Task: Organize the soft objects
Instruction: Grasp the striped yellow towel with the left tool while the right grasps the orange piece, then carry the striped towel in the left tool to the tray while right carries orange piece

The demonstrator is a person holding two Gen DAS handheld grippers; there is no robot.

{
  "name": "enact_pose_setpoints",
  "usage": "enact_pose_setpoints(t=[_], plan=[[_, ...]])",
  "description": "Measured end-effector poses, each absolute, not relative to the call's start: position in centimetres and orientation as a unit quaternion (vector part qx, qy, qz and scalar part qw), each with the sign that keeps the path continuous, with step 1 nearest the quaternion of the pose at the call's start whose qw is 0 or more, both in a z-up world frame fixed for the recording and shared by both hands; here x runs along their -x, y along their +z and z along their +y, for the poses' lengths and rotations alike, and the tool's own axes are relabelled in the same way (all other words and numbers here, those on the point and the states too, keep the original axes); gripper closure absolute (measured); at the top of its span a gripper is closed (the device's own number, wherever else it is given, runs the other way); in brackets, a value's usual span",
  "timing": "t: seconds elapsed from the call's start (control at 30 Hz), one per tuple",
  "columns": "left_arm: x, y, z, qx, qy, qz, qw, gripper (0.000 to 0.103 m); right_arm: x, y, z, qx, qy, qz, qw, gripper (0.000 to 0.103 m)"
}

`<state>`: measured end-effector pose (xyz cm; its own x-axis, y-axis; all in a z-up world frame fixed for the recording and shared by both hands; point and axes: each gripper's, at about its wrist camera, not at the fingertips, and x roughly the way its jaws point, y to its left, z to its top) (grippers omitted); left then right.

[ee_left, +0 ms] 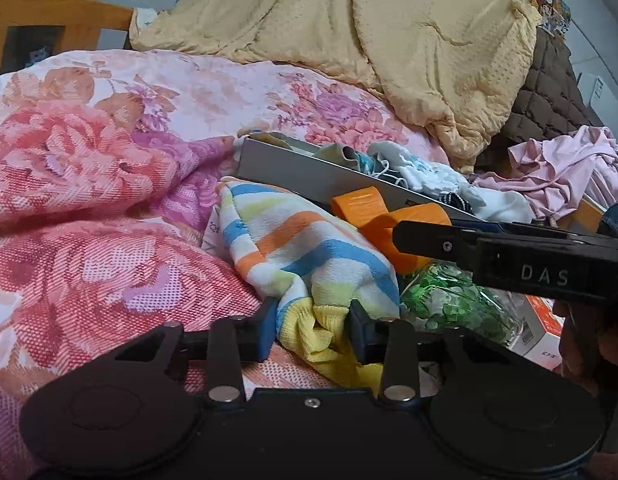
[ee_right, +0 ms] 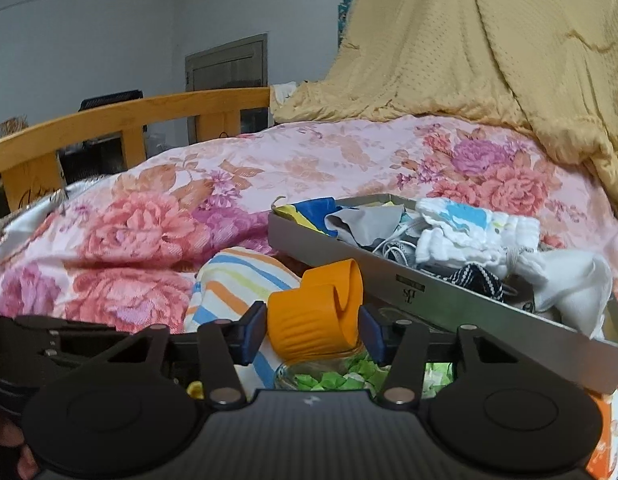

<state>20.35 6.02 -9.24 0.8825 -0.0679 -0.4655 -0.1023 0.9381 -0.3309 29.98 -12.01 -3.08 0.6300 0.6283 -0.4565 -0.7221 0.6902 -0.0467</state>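
Note:
A striped towel (ee_left: pixel 297 252) in white, blue, orange and yellow lies on the floral bedspread (ee_left: pixel 89 184), with a yellow cloth (ee_left: pixel 329 340) under it. My left gripper (ee_left: pixel 314 330) is closed on the towel's near edge and the yellow cloth. My right gripper (ee_right: pixel 313 330) is around the orange lid (ee_right: pixel 313 312) of a clear bottle (ee_right: pixel 333 372) with green leaves inside; the lid fills the gap between its pads. The right gripper also shows in the left wrist view (ee_left: pixel 509 256). The towel also shows in the right wrist view (ee_right: pixel 237 280).
A grey tray (ee_right: pixel 429 300) behind the bottle holds several small cloths and socks. A tan quilt (ee_left: pixel 389 32) is heaped at the back. Pink clothes (ee_left: pixel 561 168) and a brown quilted item (ee_left: pixel 549 96) lie at right. An orange-white box (ee_left: pixel 541 332) sits beside the bottle. A wooden bed rail (ee_right: pixel 129 120) is at left.

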Motion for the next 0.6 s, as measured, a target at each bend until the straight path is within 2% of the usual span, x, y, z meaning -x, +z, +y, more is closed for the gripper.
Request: enact_pose_setpoints(t=[0.1, 0.23, 0.6], plan=[[-20.2, -8.9, 5.8, 0.169, 0.019, 0.243, 0.955, 0.075, -29.7, -3.2, -11.8, 0.13, 0.379, 0.202, 0.894, 0.056], [-20.0, -8.4, 5.5, 0.165, 0.033, 0.241, 0.956, 0.081, -29.2, -3.3, -11.4, 0.155, 0.377, 0.194, 0.892, 0.058], [-19.0, -5.8, 5.5, 0.168, 0.059, 0.237, 0.955, 0.085, -27.6, -2.7, -11.4, 0.203, 0.365, 0.155, 0.895, 0.061]])
